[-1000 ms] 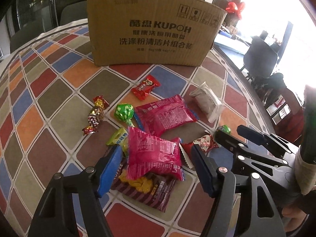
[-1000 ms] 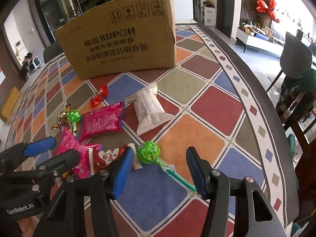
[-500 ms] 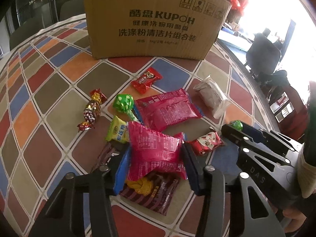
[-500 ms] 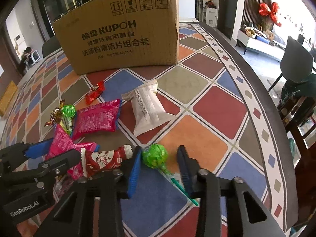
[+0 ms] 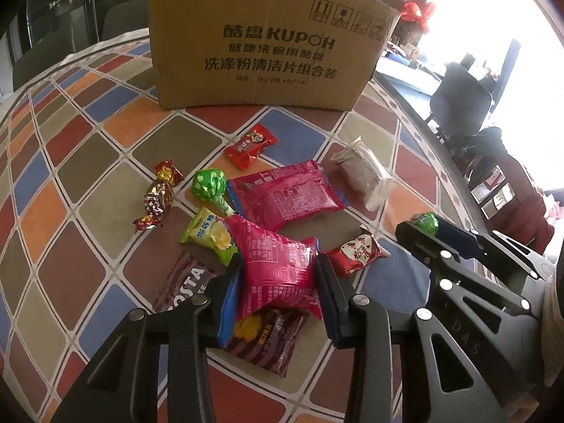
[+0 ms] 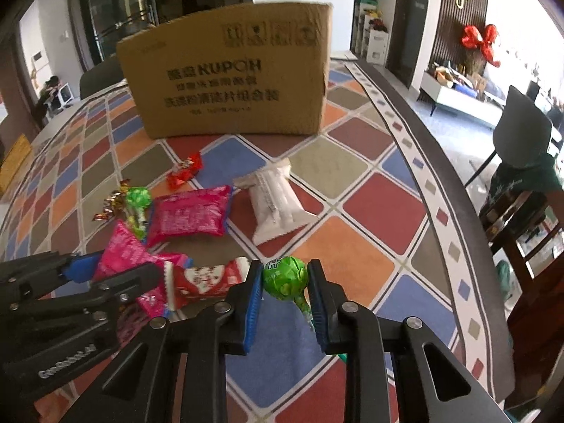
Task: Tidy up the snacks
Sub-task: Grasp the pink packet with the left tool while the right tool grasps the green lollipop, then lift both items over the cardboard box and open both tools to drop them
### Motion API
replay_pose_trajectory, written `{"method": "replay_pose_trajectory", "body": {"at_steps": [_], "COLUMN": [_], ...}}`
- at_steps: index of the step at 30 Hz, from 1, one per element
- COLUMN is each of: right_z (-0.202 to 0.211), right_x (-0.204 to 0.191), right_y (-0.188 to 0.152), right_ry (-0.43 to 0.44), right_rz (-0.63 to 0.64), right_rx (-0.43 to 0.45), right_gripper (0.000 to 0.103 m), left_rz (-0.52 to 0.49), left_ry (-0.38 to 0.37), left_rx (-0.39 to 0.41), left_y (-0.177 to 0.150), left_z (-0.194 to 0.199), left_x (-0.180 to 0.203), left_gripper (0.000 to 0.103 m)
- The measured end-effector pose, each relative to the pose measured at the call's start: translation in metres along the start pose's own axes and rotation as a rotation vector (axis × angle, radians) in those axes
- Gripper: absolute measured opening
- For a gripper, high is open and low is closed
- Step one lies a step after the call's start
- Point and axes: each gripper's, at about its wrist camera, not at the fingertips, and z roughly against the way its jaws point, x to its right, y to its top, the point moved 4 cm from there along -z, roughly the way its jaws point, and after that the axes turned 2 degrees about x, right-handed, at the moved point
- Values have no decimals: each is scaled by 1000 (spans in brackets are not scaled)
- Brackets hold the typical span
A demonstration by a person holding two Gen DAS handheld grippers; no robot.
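Early stage: we clamp the left gripper, jaws just closing, on a pink packet and the right gripper on a green lollipop; both sit low over the table. Other snacks lie loose before the cardboard box.

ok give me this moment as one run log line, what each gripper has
left gripper: jaws just closing, shut on pink snack packet | right gripper: shut on green lollipop | cardboard box: behind the snacks, nothing delivered yet

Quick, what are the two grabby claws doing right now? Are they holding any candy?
Left gripper: just been closing, now shut on the pink snack packet.
Right gripper: shut on the green lollipop.
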Motion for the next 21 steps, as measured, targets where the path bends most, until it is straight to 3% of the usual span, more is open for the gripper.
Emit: {"method": "replay_pose_trajectory", "body": {"at_steps": [21], "right_z": [61], "right_x": [-21], "right_y": [33], "right_ry": [82], "right_rz": [-1], "right_rx": [157], "right_gripper": [27], "left_rz": [-31], "left_ry": [0], "left_rx": [204], "left_y": [29], "left_z": [74], "left_x": [4], "left_gripper": [39]}}
